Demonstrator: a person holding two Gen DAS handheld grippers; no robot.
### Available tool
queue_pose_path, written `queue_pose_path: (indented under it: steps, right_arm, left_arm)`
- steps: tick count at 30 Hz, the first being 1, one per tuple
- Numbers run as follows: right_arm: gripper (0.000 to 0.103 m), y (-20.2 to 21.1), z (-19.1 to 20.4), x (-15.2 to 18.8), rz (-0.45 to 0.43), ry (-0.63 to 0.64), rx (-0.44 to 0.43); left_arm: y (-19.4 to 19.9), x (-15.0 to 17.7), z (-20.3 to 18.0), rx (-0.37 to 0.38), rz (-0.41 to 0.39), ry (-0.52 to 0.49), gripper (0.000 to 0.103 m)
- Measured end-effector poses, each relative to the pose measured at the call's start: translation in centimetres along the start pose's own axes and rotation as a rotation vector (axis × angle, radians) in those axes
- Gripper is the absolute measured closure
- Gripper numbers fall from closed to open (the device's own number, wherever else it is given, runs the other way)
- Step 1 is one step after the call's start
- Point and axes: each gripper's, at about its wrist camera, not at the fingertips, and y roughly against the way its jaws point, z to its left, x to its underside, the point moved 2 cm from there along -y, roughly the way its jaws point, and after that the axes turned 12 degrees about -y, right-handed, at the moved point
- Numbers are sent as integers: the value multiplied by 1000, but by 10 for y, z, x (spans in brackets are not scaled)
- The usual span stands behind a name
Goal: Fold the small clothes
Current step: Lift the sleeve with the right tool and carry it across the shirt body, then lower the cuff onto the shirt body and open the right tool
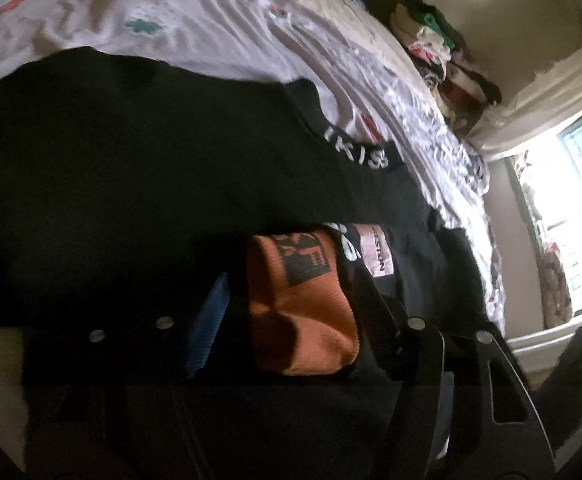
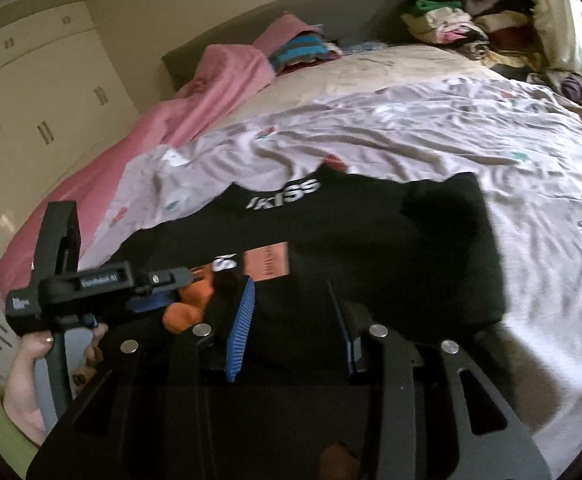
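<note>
Black shirt on the bed, with two grippers at its near edge.

The black shirt (image 2: 371, 240) lies flat on the wrinkly bed sheet (image 2: 491, 140). The left gripper (image 2: 179, 300) has an orange cloth (image 1: 303, 312) between its jaws, but I cannot tell if they squeeze it. The right gripper (image 2: 295, 328) hangs over the shirt's near edge, jaws apart, holding nothing. A clothes pile (image 2: 463, 24) sits far behind the shirt.

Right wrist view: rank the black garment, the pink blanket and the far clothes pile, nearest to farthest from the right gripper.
1. Black garment, directly under the right gripper.
2. Pink blanket, up left along the bed.
3. Clothes pile, far right by the headboard.
</note>
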Motion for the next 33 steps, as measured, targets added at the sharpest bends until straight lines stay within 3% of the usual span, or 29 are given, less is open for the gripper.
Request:
queue_pose_path:
  steps: [1, 3, 5, 7, 17, 23, 33]
  right_arm:
    - [67, 1, -3, -1, -4, -3, 1]
    - [67, 7, -10, -5, -20, -12, 9]
    - [67, 11, -16, -8, -32, -17, 17]
    - [67, 15, -23, -12, -44, -25, 28]
    - [67, 31, -58, -26, -96, -66, 105]
    - [67, 26, -58, -26, -92, -63, 128]
    - [67, -10, -38, -21, -15, 13, 168]
  left_arm:
    - [-4, 0, -3, -16, 1, -7, 49]
    - [-10, 1, -9, -52, 1, -25, 63]
    - [-12, 1, -13, -69, -9, -42, 90]
    - [-9, 0, -17, -41, -27, -52, 95]
    - [69, -26, -34, -55, -219, -142, 97]
    - [67, -22, -17, -87, -197, -117, 97]
    - [47, -10, 20, -148, -123, -77, 97]
